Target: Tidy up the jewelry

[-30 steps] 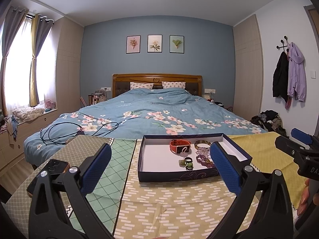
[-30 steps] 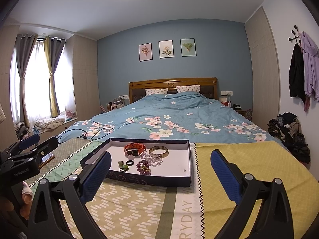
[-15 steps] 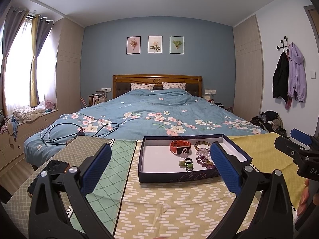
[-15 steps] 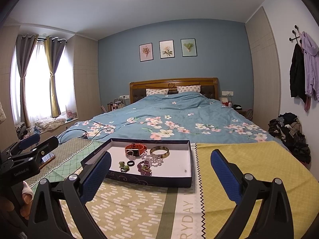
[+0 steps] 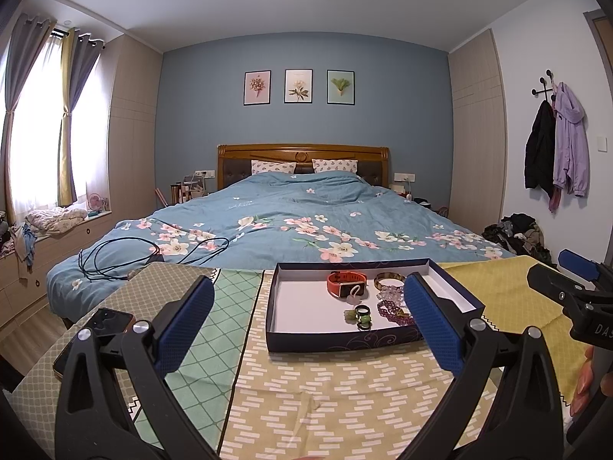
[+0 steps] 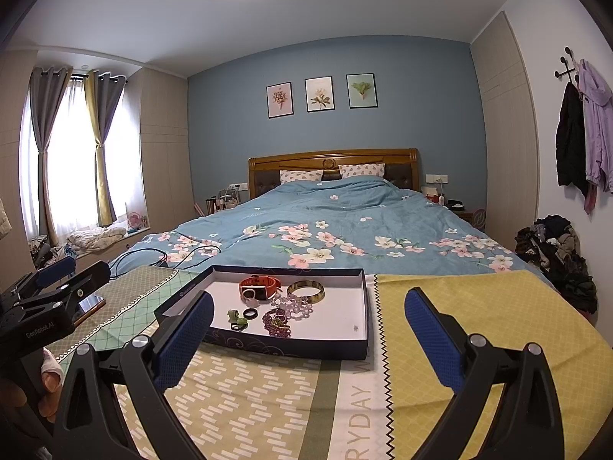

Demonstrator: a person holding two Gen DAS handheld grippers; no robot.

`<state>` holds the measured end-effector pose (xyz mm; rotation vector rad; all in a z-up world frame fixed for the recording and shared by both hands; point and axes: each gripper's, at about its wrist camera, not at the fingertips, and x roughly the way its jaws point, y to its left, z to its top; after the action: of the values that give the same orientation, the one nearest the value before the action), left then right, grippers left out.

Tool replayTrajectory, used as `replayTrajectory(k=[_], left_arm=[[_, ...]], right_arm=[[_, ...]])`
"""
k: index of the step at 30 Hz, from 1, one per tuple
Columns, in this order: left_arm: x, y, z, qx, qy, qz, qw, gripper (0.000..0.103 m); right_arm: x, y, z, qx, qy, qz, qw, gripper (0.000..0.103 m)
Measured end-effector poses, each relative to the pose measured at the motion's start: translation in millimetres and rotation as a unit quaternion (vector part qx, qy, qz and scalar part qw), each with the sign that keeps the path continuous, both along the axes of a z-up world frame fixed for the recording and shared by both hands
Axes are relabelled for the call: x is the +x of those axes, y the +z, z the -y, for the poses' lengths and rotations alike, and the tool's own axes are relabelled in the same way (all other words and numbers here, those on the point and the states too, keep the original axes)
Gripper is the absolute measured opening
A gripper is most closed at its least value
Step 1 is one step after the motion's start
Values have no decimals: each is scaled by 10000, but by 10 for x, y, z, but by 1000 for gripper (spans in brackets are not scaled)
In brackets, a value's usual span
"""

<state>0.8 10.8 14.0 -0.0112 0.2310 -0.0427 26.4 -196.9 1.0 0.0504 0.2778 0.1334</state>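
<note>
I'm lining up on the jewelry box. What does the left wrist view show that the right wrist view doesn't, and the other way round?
Left wrist only: the whole phone on the cloth, and the right tongs at its right edge.

Right wrist only: the box's white floor beside the purple bead bracelet, the cloth's printed lettering, and the left tongs at its left edge.

Both: the open box with the orange watch and gold bangle; their own tongs open, empty.

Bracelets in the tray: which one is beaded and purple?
The dark purple beaded bracelet, lying nearest the tray's front wall. The orange watch band and gold bangle lie farther back; the pale bead strand sits between.
</note>
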Motion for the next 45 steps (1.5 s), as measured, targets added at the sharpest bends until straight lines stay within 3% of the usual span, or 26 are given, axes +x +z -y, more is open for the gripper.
replayTrajectory(k=[45], left_arm=[[-22, 29, 2, 3, 1, 51, 10000, 97]], right_arm=[[-29, -7, 19, 35, 5, 1, 10000, 96]])
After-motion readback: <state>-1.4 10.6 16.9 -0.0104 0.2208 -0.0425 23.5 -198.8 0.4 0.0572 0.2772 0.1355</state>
